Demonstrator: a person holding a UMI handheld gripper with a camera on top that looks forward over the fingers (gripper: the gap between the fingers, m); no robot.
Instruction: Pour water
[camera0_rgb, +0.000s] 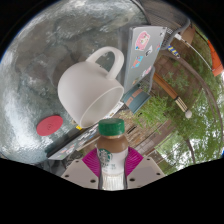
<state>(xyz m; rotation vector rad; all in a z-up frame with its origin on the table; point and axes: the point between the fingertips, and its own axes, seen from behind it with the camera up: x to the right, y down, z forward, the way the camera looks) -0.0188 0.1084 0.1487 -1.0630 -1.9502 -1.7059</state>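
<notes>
My gripper (112, 165) is shut on a small bottle (112, 150) with a green cap, a brown top band and a white label bearing a green round logo. The pink pads (92, 160) press on the bottle's two sides, and it stands upright between the fingers. Beyond the bottle a white mug (88, 84) with a loop handle appears tilted, its open mouth turned toward the bottle and the dark tray edge (75, 140) below it.
A red round lid (50, 125) lies left of the mug on the grey mottled surface (35, 70). A grey box with a pink and white label (142, 48) stands behind the mug. Trees and outdoor furniture (180, 100) show to the right.
</notes>
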